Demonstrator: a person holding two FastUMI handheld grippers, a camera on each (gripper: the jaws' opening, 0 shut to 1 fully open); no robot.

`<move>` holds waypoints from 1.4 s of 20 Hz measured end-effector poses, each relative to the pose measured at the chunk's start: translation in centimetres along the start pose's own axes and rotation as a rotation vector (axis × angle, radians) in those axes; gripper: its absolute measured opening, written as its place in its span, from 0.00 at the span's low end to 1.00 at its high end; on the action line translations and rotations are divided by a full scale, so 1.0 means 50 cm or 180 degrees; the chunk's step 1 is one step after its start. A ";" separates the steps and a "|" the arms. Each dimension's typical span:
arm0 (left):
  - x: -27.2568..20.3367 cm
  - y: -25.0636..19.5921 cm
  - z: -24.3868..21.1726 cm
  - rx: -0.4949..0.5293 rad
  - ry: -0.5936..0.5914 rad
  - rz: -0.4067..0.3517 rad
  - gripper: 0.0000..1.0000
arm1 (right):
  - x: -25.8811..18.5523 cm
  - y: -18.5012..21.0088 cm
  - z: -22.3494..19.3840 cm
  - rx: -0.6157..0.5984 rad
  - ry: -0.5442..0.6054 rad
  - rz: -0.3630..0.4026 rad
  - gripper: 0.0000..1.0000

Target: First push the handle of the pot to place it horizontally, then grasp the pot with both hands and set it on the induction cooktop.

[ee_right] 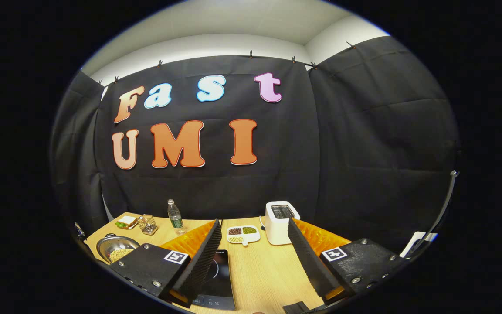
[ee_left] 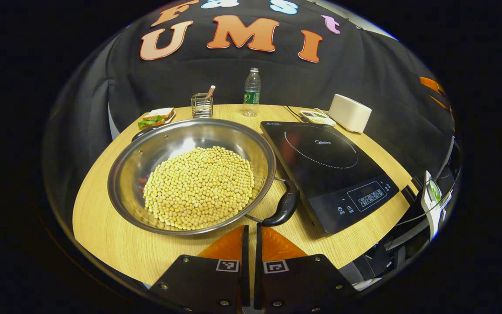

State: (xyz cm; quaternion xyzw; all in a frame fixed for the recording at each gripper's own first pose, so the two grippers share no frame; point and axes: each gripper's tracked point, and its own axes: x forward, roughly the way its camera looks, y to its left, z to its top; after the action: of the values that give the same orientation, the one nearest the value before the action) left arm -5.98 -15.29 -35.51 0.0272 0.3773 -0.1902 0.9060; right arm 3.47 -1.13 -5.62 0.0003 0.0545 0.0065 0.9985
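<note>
Pot (ee_left: 190, 174): centre frame on bench (ee_left: 103, 231), left of cooktop (ee_left: 329, 170); bean-laden, heavy, slick steel. I'd take its handle (ee_left: 283, 205), lower right. My left claw (ee_left: 251, 244) clenched, empty; right claw (ee_right: 255, 261) released.

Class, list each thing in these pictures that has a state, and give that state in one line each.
Steel pot: on the table, holding yellow soybeans.
Black pot handle: pointing toward the left gripper.
Black induction cooktop: bare.
Left gripper: shut, empty.
Right gripper: open, empty.
Clear plastic bottle: upright, capped.
White toaster: slots empty.
</note>
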 end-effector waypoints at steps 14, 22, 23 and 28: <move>0.071 -0.034 0.055 0.0025 0.0035 -0.0055 0.05 | 0.024 -0.064 -0.016 -0.0009 0.0032 -0.0211 0.95; 0.110 -0.059 0.081 -0.0023 0.0043 -0.0126 0.02 | 0.038 -0.081 -0.015 -0.0017 0.0048 -0.0262 0.95; 0.113 -0.062 0.085 -0.0031 0.0049 -0.0136 0.01 | 0.040 -0.083 -0.016 -0.0018 0.0053 -0.0264 0.95; 0.130 -0.072 0.099 -0.0061 0.0051 -0.0190 0.01 | 0.049 -0.088 -0.026 -0.0034 0.0098 -0.0296 0.95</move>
State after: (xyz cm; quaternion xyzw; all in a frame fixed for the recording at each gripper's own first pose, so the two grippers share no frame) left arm 0.20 -21.69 -36.13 0.0088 0.3870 -0.2132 0.8971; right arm 5.82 -5.49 -7.17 -0.0076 0.0698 -0.0396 0.9967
